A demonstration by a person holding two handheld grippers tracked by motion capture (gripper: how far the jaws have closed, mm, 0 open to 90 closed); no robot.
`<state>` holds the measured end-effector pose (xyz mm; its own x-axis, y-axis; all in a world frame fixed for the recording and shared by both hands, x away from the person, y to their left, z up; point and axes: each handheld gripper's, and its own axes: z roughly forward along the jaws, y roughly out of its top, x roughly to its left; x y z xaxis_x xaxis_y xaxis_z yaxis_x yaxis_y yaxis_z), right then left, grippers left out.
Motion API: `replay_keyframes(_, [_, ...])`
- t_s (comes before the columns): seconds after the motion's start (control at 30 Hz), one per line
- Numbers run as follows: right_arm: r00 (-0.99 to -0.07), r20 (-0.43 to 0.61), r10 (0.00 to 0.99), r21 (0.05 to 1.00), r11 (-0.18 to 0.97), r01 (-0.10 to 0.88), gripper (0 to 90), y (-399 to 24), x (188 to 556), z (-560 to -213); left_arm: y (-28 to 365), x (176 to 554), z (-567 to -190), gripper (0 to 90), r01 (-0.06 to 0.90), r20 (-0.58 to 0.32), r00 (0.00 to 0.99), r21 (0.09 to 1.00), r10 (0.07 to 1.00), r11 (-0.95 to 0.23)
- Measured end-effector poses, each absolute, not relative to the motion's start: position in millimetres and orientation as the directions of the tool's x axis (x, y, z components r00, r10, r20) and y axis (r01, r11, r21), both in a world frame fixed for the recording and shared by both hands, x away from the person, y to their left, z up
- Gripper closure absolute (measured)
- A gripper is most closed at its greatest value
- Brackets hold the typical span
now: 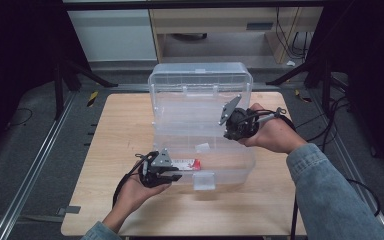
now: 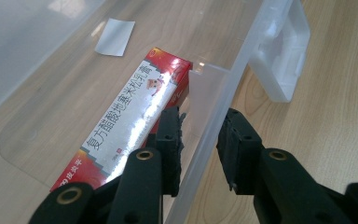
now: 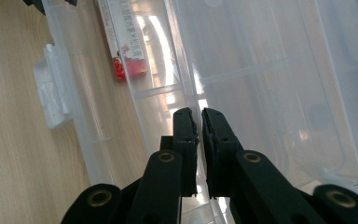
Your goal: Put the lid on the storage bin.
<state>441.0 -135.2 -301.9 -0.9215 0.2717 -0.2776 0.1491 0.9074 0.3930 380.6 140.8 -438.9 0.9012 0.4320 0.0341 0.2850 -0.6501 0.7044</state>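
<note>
A clear plastic storage box (image 1: 247,160) stands on the wooden table with its lid (image 1: 200,82) raised at the back. A red and white ointment carton (image 1: 186,164) (image 2: 135,116) (image 3: 126,42) lies flat inside, along the front wall. My left gripper (image 1: 176,176) (image 2: 200,135) straddles that front wall (image 2: 242,56), one jaw inside beside the carton and one outside, both pads against the plastic. My right gripper (image 1: 228,134) (image 3: 199,119) hovers over the box's back right part near the lid's base. It is shut, with nothing between its jaws.
A white label (image 1: 202,147) (image 2: 115,37) is stuck on the box floor. The box's front latch (image 1: 203,181) (image 2: 282,51) juts out over the table (image 1: 125,130). Black cables trail from both grippers. Metal rails run along the table's left and right sides.
</note>
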Motion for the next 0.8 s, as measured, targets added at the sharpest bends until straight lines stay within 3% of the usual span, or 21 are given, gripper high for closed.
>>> replay_keyframes(0.27, [-0.919, -0.282, 0.277, 0.408, 0.901, 0.147, 84.0, -138, 437, -304, 143, 377, -438, 66.1, 0.289, 0.048, 0.890, 0.710, 0.454, -0.642])
replay_keyframes(0.5, [-0.919, -0.280, 0.279, 0.417, 0.897, 0.146, 84.1, -139, 435, -305, 157, 366, -417, 51.1, 0.297, 0.011, 0.872, 0.783, 0.489, -0.547])
replay_keyframes(0.8, [-0.918, -0.280, 0.281, 0.428, 0.892, 0.143, 84.1, -141, 429, -309, 173, 351, -383, 43.4, 0.304, -0.029, 0.853, 0.840, 0.521, -0.450])
